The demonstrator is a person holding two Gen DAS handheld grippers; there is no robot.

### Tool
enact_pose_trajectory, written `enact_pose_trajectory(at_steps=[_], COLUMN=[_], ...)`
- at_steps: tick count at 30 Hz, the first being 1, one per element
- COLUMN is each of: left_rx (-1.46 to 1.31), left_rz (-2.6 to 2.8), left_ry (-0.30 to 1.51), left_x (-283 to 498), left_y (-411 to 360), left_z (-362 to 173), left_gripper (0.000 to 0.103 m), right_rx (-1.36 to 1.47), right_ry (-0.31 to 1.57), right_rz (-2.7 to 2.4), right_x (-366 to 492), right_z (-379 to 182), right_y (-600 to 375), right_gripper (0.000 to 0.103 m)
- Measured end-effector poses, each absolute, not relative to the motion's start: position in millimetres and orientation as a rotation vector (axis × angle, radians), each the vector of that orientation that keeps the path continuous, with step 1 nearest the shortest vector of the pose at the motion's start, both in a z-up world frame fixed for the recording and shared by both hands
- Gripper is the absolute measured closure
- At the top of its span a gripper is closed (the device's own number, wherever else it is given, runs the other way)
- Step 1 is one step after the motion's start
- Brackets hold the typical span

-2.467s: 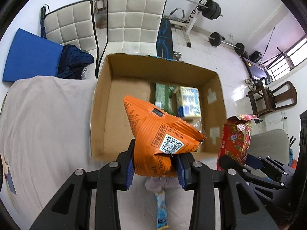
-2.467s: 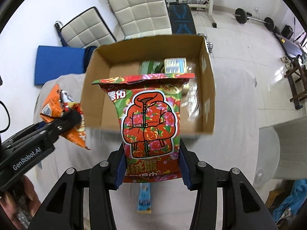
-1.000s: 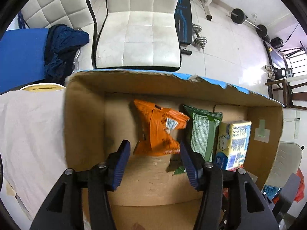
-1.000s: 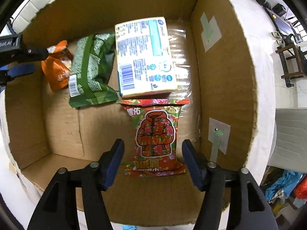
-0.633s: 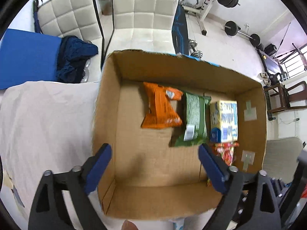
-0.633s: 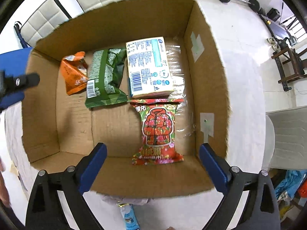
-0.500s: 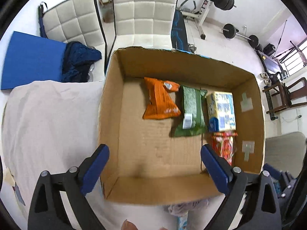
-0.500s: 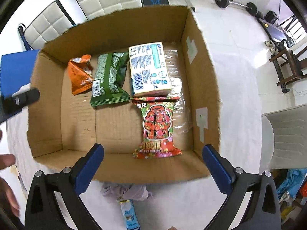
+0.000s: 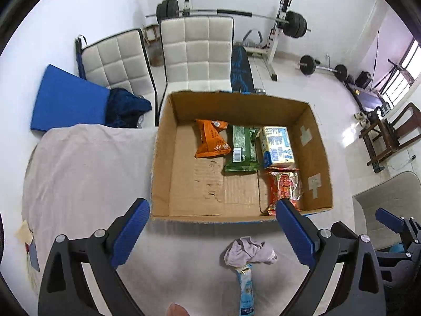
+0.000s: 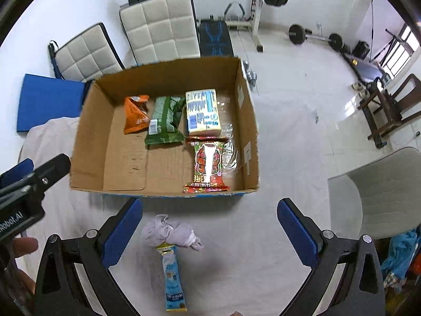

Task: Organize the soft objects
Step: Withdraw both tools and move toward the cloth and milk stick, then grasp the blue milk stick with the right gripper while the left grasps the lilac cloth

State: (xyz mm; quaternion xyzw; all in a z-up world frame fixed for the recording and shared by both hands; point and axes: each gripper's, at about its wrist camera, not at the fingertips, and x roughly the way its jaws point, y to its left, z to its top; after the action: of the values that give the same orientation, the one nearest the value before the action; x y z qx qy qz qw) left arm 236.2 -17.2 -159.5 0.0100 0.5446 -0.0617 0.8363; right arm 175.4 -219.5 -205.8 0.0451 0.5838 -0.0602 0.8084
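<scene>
An open cardboard box (image 9: 315, 142) (image 10: 84, 129) stands on a cloth-covered table. In it lie an orange snack bag (image 9: 211, 142) (image 10: 135, 114), a green packet (image 9: 243, 148) (image 10: 165, 118), a white-and-blue tissue pack (image 9: 277, 144) (image 10: 202, 112) and a red snack bag (image 9: 285, 188) (image 10: 208, 164). In front of the box lie a crumpled lilac cloth (image 9: 248, 251) (image 10: 171, 233) and a blue sachet (image 9: 246, 292) (image 10: 173, 279). My left gripper (image 9: 210, 233) is open and empty, above the box's front edge. My right gripper (image 10: 209, 233) is open and empty, above the cloth.
The table's white cloth (image 9: 86, 173) stretches left of the box. Two white padded chairs (image 9: 197, 50) and a blue mat (image 9: 68, 102) stand behind it. Gym weights (image 9: 292, 23) lie on the floor. A grey chair (image 10: 373, 192) stands at the right.
Both grippers let go of their snack bags in the box, opened wide and drew back toward me. The orange and red bags now lie in the box.
</scene>
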Motion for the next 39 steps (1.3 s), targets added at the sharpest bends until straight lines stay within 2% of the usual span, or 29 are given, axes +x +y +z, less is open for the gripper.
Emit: enact_pose_trajectory(at_steps=[5, 9, 18, 24, 25, 27, 31, 32, 33, 34, 39], left_rx=[0.012, 0.022, 0.042, 0.017, 0.021, 0.021, 0.022, 0.021, 0.021, 0.02, 0.028], left_rz=[-0.108, -0.048, 0.138, 0.207, 0.212, 0.214, 0.202, 0.194, 0.187, 0.177, 0.089], left_ry=[1.121, 1.142, 1.43, 1.54, 1.548, 1.554, 1.562, 1.559, 1.556, 1.553, 1.542], left_x=[213, 193, 130, 96, 94, 89, 87, 87, 86, 87, 100], left_y=[-17, -6, 45, 70, 71, 71, 69, 67, 64, 61, 33], left_z=[-142, -154, -278, -328, -331, -337, -340, -339, -338, -336, -327], left_gripper=[0.005, 0.005, 0.005, 0.005, 0.005, 0.005, 0.005, 0.005, 0.005, 0.005, 0.005], right_rx=[0.108, 0.134, 0.174, 0.211, 0.199, 0.178, 0.075, 0.029, 0.019, 0.025, 0.094], right_ry=[1.201, 1.249, 1.652, 1.787, 1.793, 1.798, 1.778, 1.766, 1.757, 1.752, 1.741], right_rz=[-0.102, -0.079, 0.022, 0.018, 0.013, 0.0, -0.017, -0.024, -0.028, -0.034, -0.056], right_x=[152, 134, 76, 54, 53, 52, 51, 51, 52, 51, 43], right_z=[-176, -184, -340, -410, -417, -425, -429, -427, -425, -423, -404], right_y=[-220, -217, -176, -154, -150, -145, -134, -132, -131, -134, -169], right_gripper=[0.0, 0.0, 0.0, 0.003, 0.006, 0.018, 0.033, 0.044, 0.061, 0.071, 0.08])
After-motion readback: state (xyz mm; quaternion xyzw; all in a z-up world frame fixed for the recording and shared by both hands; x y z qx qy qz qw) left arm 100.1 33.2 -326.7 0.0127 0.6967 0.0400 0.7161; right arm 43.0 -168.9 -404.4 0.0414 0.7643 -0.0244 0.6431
